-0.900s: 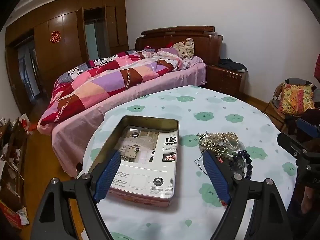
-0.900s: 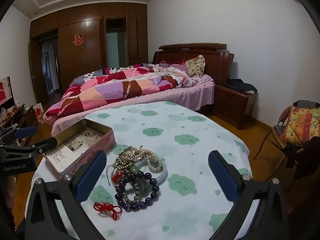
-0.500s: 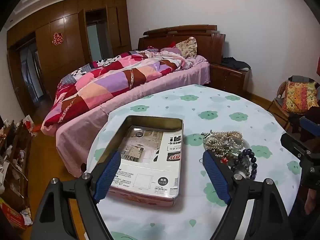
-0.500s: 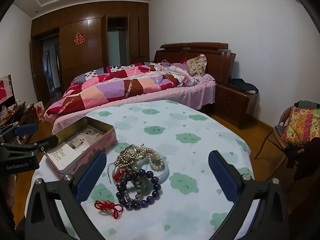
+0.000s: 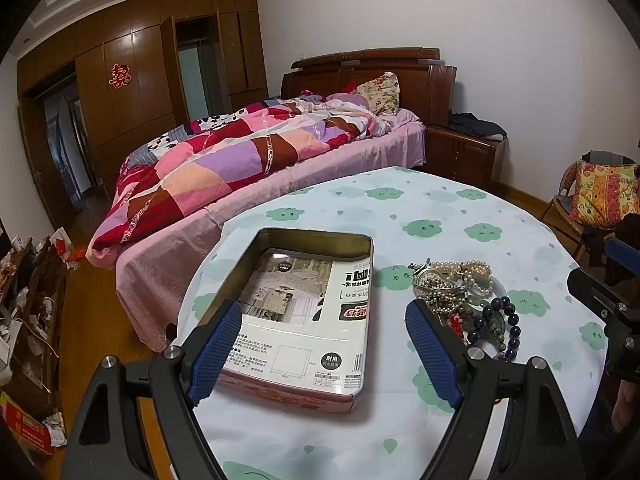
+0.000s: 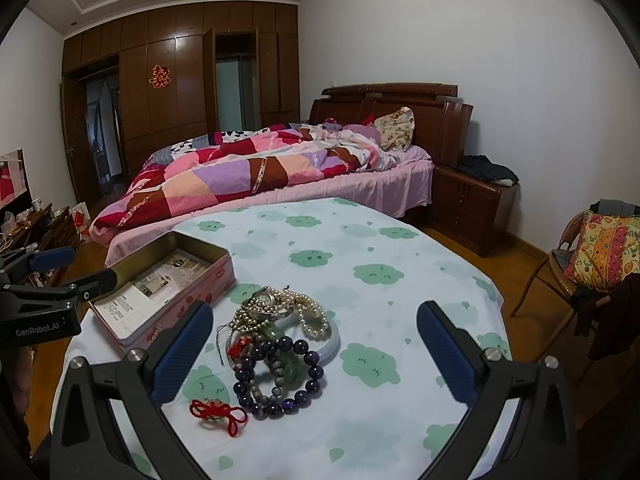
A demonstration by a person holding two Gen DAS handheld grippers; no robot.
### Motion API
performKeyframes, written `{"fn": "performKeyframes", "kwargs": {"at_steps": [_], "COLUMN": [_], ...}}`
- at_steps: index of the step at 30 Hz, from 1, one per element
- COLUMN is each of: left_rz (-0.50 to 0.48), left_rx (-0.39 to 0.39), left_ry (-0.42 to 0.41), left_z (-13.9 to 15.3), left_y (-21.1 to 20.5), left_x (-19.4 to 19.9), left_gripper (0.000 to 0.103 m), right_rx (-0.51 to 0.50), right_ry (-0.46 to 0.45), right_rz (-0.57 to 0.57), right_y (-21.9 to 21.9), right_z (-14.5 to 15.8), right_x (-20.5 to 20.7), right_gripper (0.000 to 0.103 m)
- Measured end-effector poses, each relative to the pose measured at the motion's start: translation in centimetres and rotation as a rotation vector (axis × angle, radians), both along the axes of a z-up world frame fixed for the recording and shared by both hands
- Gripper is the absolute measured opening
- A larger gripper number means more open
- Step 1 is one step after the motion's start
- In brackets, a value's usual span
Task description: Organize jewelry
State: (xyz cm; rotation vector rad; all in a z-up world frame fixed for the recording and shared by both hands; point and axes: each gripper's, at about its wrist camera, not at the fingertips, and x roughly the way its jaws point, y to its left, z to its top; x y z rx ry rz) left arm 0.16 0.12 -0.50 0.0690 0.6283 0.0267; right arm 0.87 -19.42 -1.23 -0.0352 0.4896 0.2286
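Note:
A pile of jewelry (image 6: 280, 336) lies on the round table: pearl strands, a watch, a dark purple bead bracelet (image 6: 280, 376), a pale bangle and a red knotted cord (image 6: 218, 412). The pile also shows in the left wrist view (image 5: 464, 292). An open pink tin box (image 5: 304, 312) with a printed sheet inside stands left of it; it also shows in the right wrist view (image 6: 168, 284). My left gripper (image 5: 324, 344) is open over the tin's near end. My right gripper (image 6: 316, 352) is open and empty, straddling the pile from above.
The table's cloud-print cloth (image 6: 372, 276) ends at a round edge on all sides. A bed (image 6: 256, 176) with a patchwork quilt stands behind, a nightstand (image 6: 472, 200) to its right, a wicker chair with cushion (image 6: 600, 248) at far right, and cluttered shelves (image 5: 28, 300) at left.
Both views have drifted slightly; the tin and the jewelry sit a little further right in the left wrist view. Both grippers stay open and empty. Nothing on the table moved.

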Motion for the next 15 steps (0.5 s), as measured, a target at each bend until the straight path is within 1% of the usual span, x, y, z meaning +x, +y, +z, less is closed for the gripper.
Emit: {"fn": "performKeyframes", "kwargs": {"at_steps": [15], "left_rz": [0.002], "left_rx": [0.003], "left_ry": [0.001], "left_z": [-0.02], "left_y": [0.08], "left_x": [-0.02], "left_gripper": [0.084], "right_rx": [0.000], "right_ry": [0.003], "right_rz": [0.001], "right_y": [-0.05], "right_z": [-0.02], "right_x": [0.06], "right_gripper": [0.103]}}
